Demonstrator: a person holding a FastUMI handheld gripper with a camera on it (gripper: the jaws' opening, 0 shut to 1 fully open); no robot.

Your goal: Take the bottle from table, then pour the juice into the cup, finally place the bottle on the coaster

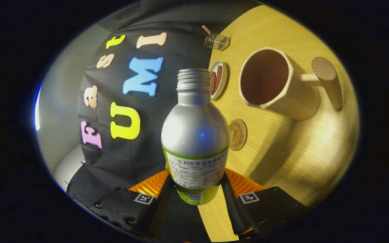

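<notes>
My gripper (196, 189) is shut on a silver bottle (194, 135) with a white and green label, both fingers pressing on its lower body. The bottle has no cap on its threaded neck and is held off the table, with the whole view rolled so the wooden table (292, 158) stands nearly on edge. A cream cup (275, 84) with a round wooden handle stands on the table beyond the bottle's neck, its mouth facing me and dark inside. A round brown coaster (237, 134) lies on the table right beside the bottle's shoulder, between the fingers and the cup.
A small white dish (218, 79) with brown pieces sits on the table just past the bottle's neck. Farther on, a small clear rack-like object (216, 41) rests near the table's far edge. The black cloth wall stands behind the table.
</notes>
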